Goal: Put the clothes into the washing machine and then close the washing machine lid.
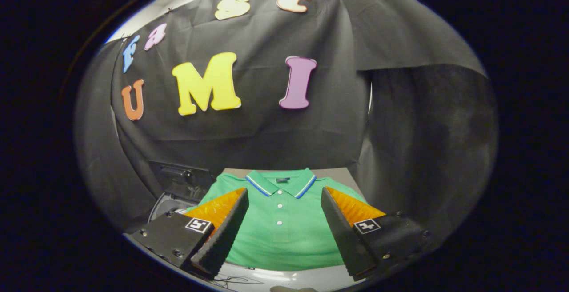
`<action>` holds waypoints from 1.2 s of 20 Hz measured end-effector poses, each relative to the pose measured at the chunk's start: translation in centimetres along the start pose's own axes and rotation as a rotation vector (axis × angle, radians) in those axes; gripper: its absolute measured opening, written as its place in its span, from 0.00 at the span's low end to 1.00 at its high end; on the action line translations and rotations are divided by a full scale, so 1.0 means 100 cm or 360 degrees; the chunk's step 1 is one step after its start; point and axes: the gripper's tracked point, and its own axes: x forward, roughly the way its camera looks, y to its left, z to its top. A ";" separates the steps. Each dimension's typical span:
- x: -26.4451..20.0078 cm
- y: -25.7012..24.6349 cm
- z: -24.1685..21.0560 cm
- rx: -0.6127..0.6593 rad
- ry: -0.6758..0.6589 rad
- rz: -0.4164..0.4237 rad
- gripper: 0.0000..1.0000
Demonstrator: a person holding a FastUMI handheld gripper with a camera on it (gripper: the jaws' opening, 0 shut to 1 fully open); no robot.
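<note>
Gripper (284,221) poised above a folded green polo shirt (284,234), its fingers spread wide and holding nothing. The shirt lies flat on a pale worktop (311,278), collar (281,183) pointing away from the fingers, button placket running between them. Beyond the left finger and beside the shirt's shoulder, a round pale rim and a dark raised panel suggest the washing machine (171,194) with its lid (180,177) open, though most of it is hidden behind the finger.

Risks, as judged from this arrangement: a pinch taken at the flat middle of the shirt may catch only the top layer, so that the garment unfolds and trails over the worktop or drapes across the machine's rim instead of dropping inside. A descent that is too shallow may close on no cloth at all. Cloth left hanging over the rim would then obstruct closing the lid. A loose thin cable (235,279) on the worktop near the fingers could also snag.
</note>
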 end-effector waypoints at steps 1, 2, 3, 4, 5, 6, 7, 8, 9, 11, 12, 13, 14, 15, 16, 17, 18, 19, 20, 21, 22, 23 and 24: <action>0.014 0.000 -0.007 0.0012 0.0060 0.0004 1.00; 0.027 0.001 -0.011 0.0012 0.0104 0.0008 1.00; 0.038 0.001 -0.016 0.0012 0.0143 0.0003 1.00; 0.050 0.001 -0.021 0.0004 0.0186 -0.0001 1.00; 0.056 0.002 -0.027 -0.0010 0.0236 -0.0006 1.00; 0.065 0.003 -0.034 -0.0019 0.0282 -0.0011 1.00; 0.077 0.004 -0.041 -0.0030 0.0330 -0.0015 1.00; 0.084 0.006 -0.048 -0.0033 0.0375 -0.0004 1.00; 0.091 0.008 -0.055 -0.0041 0.0409 0.0008 1.00; 0.099 0.005 -0.063 -0.0069 0.0454 -0.0024 1.00; 0.102 0.002 -0.069 -0.0071 0.0499 -0.0054 1.00; 0.100 0.002 -0.075 -0.0049 0.0540 -0.0051 1.00; 0.107 0.002 -0.072 -0.0033 0.0533 -0.0059 1.00; 0.103 0.002 -0.075 -0.0045 0.0575 -0.0054 1.00; 0.104 0.002 -0.075 -0.0058 0.0603 -0.0046 1.00; 0.101 0.002 -0.075 -0.0043 0.0627 -0.0050 1.00; 0.102 0.003 -0.076 -0.0030 0.0659 -0.0056 1.00; 0.102 0.003 -0.075 -0.0030 0.0682 -0.0060 1.00; 0.101 0.003 -0.075 -0.0033 0.0705 -0.0064 1.00; 0.101 0.004 -0.075 -0.0050 0.0730 -0.0054 1.00; 0.103 0.006 -0.074 -0.0064 0.0722 -0.0029 0.97; 0.103 0.007 -0.074 -0.0058 0.0725 -0.0025 0.95; 0.103 0.008 -0.074 -0.0066 0.0750 -0.0019 0.86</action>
